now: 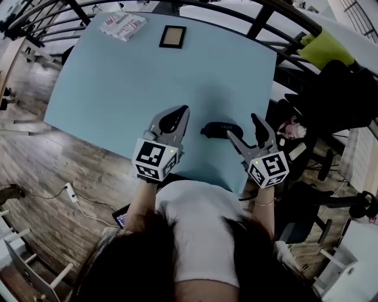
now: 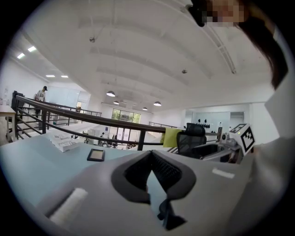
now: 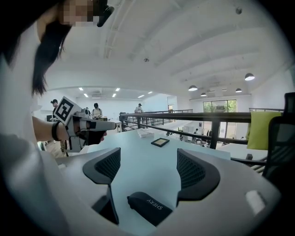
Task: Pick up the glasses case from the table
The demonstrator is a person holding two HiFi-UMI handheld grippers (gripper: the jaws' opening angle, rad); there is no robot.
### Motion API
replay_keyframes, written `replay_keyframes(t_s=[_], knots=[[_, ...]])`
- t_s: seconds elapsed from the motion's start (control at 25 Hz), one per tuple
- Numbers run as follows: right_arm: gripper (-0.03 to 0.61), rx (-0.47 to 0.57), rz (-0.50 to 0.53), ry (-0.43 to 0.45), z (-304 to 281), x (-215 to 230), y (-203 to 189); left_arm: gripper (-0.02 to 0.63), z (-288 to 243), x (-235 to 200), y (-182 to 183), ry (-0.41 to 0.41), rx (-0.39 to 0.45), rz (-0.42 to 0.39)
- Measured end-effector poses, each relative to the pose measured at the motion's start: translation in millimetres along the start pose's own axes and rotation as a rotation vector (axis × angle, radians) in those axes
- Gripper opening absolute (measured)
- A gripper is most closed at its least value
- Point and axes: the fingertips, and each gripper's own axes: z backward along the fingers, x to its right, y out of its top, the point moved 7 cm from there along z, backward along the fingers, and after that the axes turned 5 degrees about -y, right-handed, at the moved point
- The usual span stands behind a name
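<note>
The glasses case (image 1: pixel 218 129) is a dark oblong pouch lying on the light blue table (image 1: pixel 118 94), near its front right edge. My right gripper (image 1: pixel 243 126) stands open just right of it, its left finger close over the case's right end. In the right gripper view the case (image 3: pixel 150 207) lies on the table low between the spread jaws, and the pads do not touch it. My left gripper (image 1: pixel 181 113) hovers left of the case, its jaws together at the tips with nothing between them. In the left gripper view its tips (image 2: pixel 151 153) meet.
A small dark picture frame (image 1: pixel 172 36) and a wrapped white packet (image 1: pixel 123 25) lie at the table's far edge. A black railing (image 1: pixel 248 15) runs behind the table. A black office chair (image 1: pixel 339 97) with a yellow-green cloth (image 1: pixel 323 48) stands at the right.
</note>
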Motion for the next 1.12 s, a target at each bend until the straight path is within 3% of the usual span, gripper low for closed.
replay_keyframes(t_s=[0.44,1.12], knots=[[0.373,-0.168,0.109,0.008,-9.8,-4.4,-26.9,0.057,-24.8,1.0,-10.3,-0.126,-0.048,0.001],[0.376,-0.428,0.302,0.137,-37.9,-12.5,-83.9,0.057,-32.7,4.2,-36.7,-0.151,-0.112,0.027]])
